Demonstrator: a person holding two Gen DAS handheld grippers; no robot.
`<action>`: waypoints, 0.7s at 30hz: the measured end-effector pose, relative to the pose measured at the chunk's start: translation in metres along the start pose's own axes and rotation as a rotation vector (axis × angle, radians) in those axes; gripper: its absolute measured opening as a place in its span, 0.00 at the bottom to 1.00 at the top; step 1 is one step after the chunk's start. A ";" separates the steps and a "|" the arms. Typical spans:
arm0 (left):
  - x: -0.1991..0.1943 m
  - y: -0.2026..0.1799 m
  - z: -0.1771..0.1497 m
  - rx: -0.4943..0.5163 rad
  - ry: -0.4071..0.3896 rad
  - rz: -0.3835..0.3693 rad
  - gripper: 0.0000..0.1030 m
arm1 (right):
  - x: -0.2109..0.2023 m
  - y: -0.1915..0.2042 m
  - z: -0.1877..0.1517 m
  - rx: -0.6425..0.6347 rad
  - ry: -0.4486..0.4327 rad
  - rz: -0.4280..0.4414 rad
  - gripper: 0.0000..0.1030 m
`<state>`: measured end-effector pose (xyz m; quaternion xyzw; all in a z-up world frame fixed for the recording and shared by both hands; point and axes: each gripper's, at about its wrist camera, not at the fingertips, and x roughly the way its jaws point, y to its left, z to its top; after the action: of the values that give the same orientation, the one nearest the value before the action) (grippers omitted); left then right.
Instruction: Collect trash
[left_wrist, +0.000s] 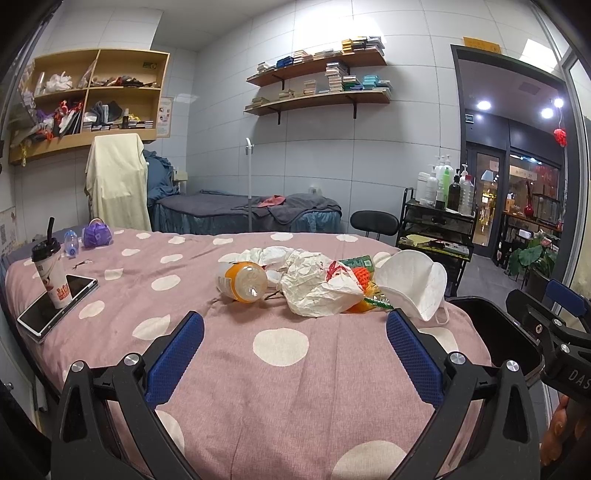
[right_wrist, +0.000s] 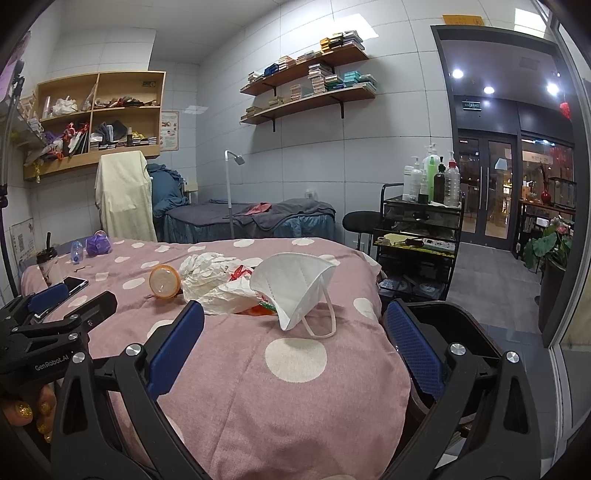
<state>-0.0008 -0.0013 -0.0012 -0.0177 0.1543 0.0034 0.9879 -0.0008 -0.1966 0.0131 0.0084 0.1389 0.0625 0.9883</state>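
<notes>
Just ahead of open fingers (right_wrist: 177, 343), mask (right_wrist: 291, 288)

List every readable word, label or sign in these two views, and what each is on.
"GenRobot.AI": on the black left gripper body, seen from the right wrist.
"DAS", cut off by the frame edge: on the black right gripper body, seen from the left wrist.
Orange sign above the doorway, wall poster, paper drink cup: too blurred.

Bed (left_wrist: 280, 387): pink cover, white dots | ahead of tongs: orange bottle (left_wrist: 242, 282), crumpled white paper (left_wrist: 314, 291), white mask (left_wrist: 415, 280) touching | far left: cup (left_wrist: 50, 271) on phone (left_wrist: 57, 308)
</notes>
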 end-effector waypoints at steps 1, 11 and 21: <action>0.000 0.000 0.001 0.001 0.000 0.000 0.94 | 0.000 0.000 0.000 -0.001 -0.001 0.000 0.95; 0.000 0.000 0.001 -0.001 0.001 -0.001 0.94 | 0.000 0.000 0.002 0.002 0.000 0.006 0.95; 0.000 0.000 0.001 -0.001 0.002 0.000 0.94 | 0.000 0.000 0.002 0.004 -0.001 0.007 0.95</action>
<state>0.0000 -0.0014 -0.0003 -0.0184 0.1551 0.0035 0.9877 -0.0002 -0.1965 0.0146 0.0109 0.1386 0.0659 0.9881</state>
